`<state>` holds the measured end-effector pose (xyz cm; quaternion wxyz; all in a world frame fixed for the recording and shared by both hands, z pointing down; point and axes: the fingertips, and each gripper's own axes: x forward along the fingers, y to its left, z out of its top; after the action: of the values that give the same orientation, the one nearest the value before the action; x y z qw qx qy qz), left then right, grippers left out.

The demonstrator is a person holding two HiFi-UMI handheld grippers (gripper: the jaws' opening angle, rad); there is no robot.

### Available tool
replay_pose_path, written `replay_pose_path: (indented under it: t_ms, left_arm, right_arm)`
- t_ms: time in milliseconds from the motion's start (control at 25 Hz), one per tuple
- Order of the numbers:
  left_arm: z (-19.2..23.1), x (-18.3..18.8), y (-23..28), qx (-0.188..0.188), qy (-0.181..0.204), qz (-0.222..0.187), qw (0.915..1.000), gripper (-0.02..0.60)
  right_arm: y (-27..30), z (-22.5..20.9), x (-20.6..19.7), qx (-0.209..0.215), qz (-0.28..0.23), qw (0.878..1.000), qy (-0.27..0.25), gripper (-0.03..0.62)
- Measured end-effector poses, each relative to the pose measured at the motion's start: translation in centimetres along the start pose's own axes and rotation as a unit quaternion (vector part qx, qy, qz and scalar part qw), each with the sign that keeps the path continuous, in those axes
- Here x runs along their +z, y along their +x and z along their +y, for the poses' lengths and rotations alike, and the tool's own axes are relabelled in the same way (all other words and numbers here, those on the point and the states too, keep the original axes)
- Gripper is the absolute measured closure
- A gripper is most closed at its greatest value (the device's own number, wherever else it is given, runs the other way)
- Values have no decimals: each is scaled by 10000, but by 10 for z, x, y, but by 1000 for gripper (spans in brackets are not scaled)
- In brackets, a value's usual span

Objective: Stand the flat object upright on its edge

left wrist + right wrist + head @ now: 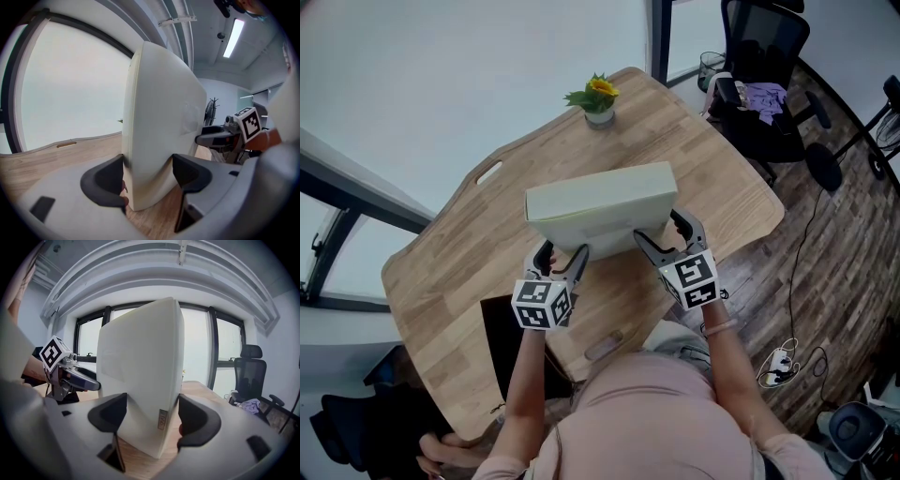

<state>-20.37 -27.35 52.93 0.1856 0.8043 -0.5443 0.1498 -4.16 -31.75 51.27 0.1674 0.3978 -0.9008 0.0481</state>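
The pale flat box point(600, 206) stands on its long edge at the middle of the wooden surface point(703, 159), and it looks upright in both gripper views. A potted flower point(600, 98) sits well apart at its 12 o'clock.

The standing looks done, so the step in hand is probably letting go without tipping the box. That calls for freeing one end first while the other steadies it. Each pair of jaws should open evenly so neither pad drags a face sideways. Watch for any lean, then draw straight back toward 6 o'clock.

The left tongs point(562, 255) are at the box's 7 o'clock end. They are clenched across its thickness, with both pads against its faces just above the wood.

The right tongs point(667, 234) are at the 5 o'clock end and straddle the box widely. A sliver of gap seems to show at the 3 o'clock jaw, so I judge them released and only bracketing the box.
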Motion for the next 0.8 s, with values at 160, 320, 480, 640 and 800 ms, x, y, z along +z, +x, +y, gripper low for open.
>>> replay_pose_path:
  t_ms: [160, 320, 480, 640, 800]
  left_arm:
    - [0, 1, -1, 3, -15, 10, 10000, 276]
    - [1, 1, -1, -7, -40, 8, 10000, 276]
    - [0, 4, -2, 0, -55, -10, 10000, 276]
    - [0, 6, -6, 17, -67, -51, 10000, 276]
    - [0, 6, -10, 33, -95, -81, 9999, 276]
  right_arm:
    - [-1, 1, 0, 4, -2, 10000, 59, 261]
    - [1, 1, 0, 26, 7, 9999, 104, 260]
    - [0, 1, 2, 44, -11, 9999, 147, 256]
    - [-3, 1, 2, 10, -34, 9998, 197, 246]
    - [-6, 0, 3, -18, -42, 9998, 217, 243]
